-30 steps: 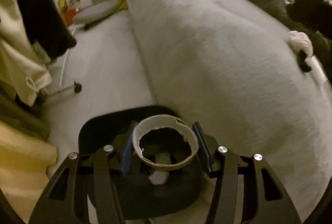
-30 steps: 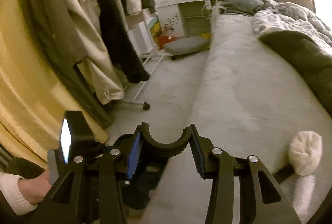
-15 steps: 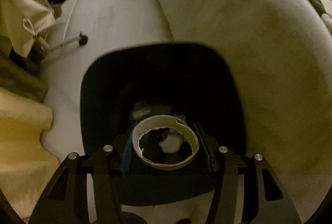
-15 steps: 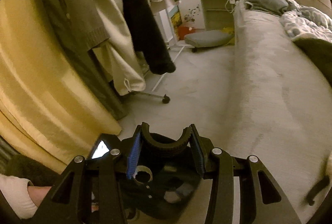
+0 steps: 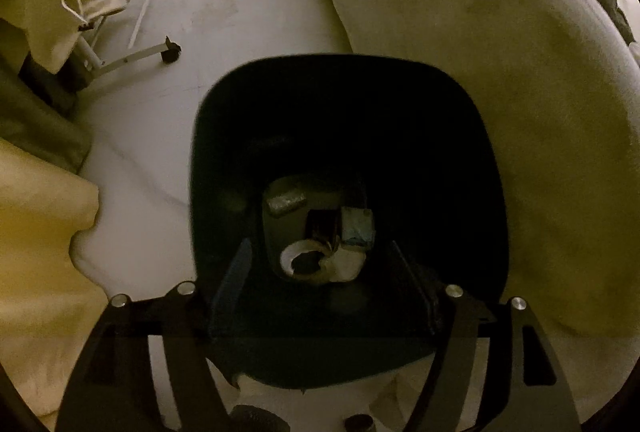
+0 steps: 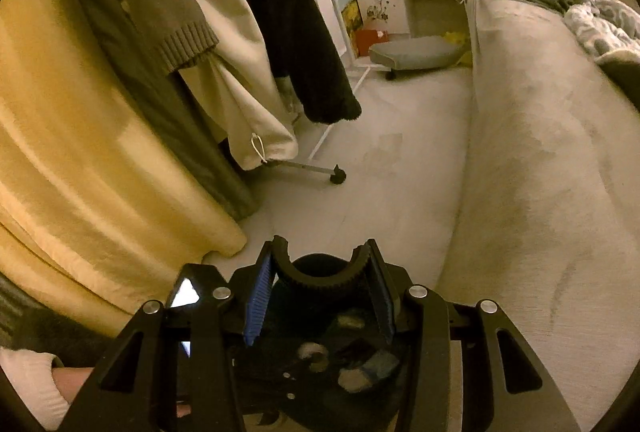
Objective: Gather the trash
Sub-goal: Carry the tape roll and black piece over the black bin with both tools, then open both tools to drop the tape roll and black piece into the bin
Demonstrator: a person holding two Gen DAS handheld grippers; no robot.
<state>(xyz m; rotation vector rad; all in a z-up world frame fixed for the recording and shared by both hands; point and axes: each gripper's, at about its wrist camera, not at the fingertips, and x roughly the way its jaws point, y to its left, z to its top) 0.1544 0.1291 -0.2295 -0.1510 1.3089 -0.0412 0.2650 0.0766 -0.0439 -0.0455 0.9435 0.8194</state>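
Left claw (image 5: 324, 288), just opening, empty; cardboard ring (image 5: 304, 259) in bin (image 5: 224, 152).

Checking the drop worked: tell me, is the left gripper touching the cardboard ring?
Apart. In the left wrist view the left gripper, its jaws just opened wide, stands above the bin, and the ring lies on the bottom, clear of both fingers.

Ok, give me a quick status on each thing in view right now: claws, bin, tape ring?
Left claw: jaws just opened, nothing between them.
Right claw: shut on the black ribbed bin handle.
Black plastic bin: open-topped, holding trash, on the floor beside the bed.
White cardboard tape ring: released, lying at the bin bottom against a white wad.
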